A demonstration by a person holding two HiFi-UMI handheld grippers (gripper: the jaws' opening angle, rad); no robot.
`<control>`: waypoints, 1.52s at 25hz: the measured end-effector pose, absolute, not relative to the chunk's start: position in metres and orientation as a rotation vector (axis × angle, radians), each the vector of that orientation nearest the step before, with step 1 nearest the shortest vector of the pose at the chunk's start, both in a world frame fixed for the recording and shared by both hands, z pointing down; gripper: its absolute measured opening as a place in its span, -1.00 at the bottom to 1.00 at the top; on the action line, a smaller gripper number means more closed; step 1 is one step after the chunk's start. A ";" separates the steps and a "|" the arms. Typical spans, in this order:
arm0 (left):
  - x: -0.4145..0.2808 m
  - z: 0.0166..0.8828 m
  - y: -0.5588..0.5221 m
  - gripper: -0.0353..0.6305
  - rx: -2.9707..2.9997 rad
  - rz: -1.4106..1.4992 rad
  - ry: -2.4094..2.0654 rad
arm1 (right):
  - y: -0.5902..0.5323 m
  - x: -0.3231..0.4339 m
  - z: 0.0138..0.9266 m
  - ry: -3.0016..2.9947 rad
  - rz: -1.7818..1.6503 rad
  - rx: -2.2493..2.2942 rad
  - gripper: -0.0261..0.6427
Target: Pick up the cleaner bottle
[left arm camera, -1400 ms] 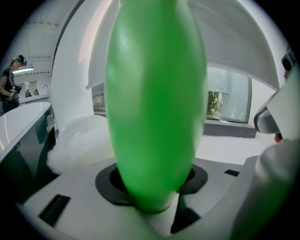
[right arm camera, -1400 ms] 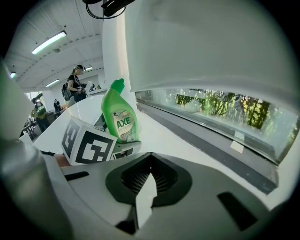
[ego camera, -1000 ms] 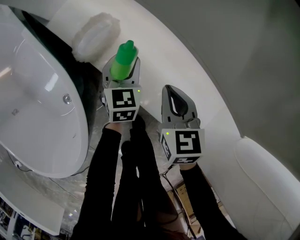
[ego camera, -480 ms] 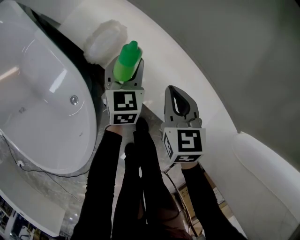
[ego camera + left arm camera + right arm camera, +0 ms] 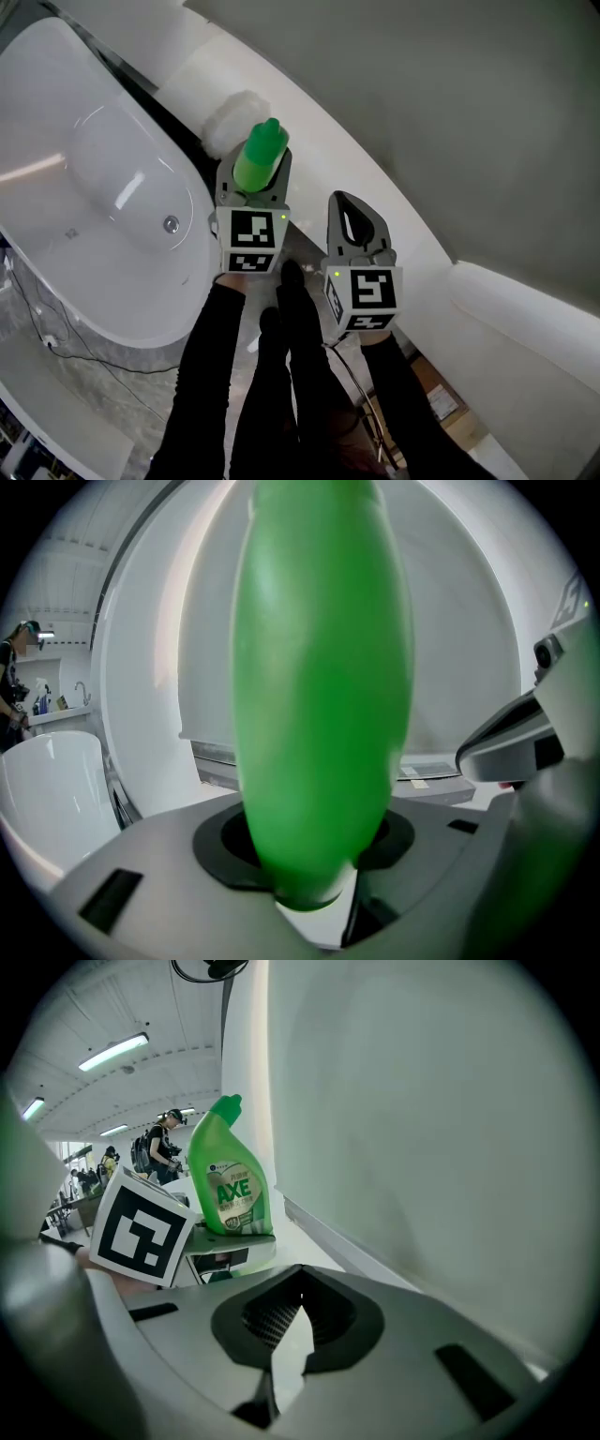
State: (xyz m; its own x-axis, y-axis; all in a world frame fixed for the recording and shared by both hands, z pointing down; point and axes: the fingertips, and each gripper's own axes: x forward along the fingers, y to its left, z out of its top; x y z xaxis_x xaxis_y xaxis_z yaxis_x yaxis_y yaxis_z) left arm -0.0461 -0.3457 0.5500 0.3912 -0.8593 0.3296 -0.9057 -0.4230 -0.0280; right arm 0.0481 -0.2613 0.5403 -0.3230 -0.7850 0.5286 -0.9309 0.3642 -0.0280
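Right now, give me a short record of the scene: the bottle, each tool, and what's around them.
bottle: green, upright, cap up, label reads AXE
left tool: shut on the bottle's lower part
right tool: jaws together, empty, beside the left tool
tub: white, left of the tools and below them
fluffy thing: white, on the ledge just beyond the bottle
task: bottle in the grip
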 end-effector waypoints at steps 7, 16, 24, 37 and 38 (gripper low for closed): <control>-0.055 0.499 -0.326 -0.29 2.486 0.433 -1.542 | -0.260 0.030 0.486 -2.229 0.432 1.502 -0.92; -0.061 0.430 -0.311 -0.29 2.524 0.413 -1.509 | -0.256 0.021 0.423 -2.249 0.385 1.514 -0.92; -0.058 0.365 -0.309 -0.29 2.582 0.389 -1.519 | -0.256 0.023 0.370 -2.281 0.349 1.543 -0.92; -0.064 0.312 -0.294 -0.29 2.611 0.379 -1.522 | -0.255 0.013 0.317 -2.336 0.252 1.534 -0.92; -0.065 0.309 -0.293 -0.29 2.614 0.379 -1.523 | -0.254 0.012 0.314 -2.339 0.248 1.534 -0.92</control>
